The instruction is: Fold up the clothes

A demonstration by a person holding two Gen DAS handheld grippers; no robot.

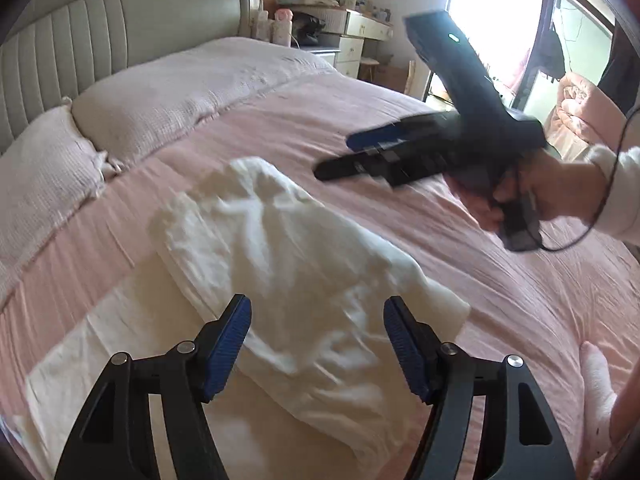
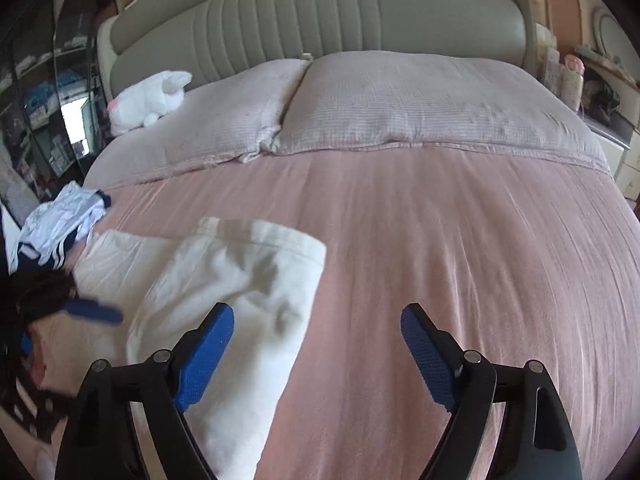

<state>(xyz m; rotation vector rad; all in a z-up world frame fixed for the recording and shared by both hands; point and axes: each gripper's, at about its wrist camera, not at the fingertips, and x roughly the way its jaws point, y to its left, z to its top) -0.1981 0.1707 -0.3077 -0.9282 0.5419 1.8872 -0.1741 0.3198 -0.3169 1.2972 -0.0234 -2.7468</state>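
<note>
A white garment [image 1: 288,248] lies rumpled and partly folded on the pink bed sheet [image 1: 460,240]. My left gripper [image 1: 317,308] hovers over its near part, open, and its pads press on nothing. Beyond it a hand [image 1: 560,192] holds my right gripper [image 1: 352,152] above the sheet, fingers apart and empty. In the right wrist view the garment [image 2: 224,276] shows a hemmed edge at its far side. My right gripper [image 2: 317,314] is open there, its left finger over the garment's right edge and its right finger over bare sheet [image 2: 460,260]. The left gripper [image 2: 60,326] shows blurred at the left edge.
Two pale pillows [image 2: 400,100] lie against a padded headboard [image 2: 320,12]. A white plush toy [image 2: 148,96] sits on the left pillow. A pile of white and navy clothes [image 2: 60,220] lies at the bed's left edge. A dresser [image 1: 352,28] and window [image 1: 500,20] stand beyond the bed.
</note>
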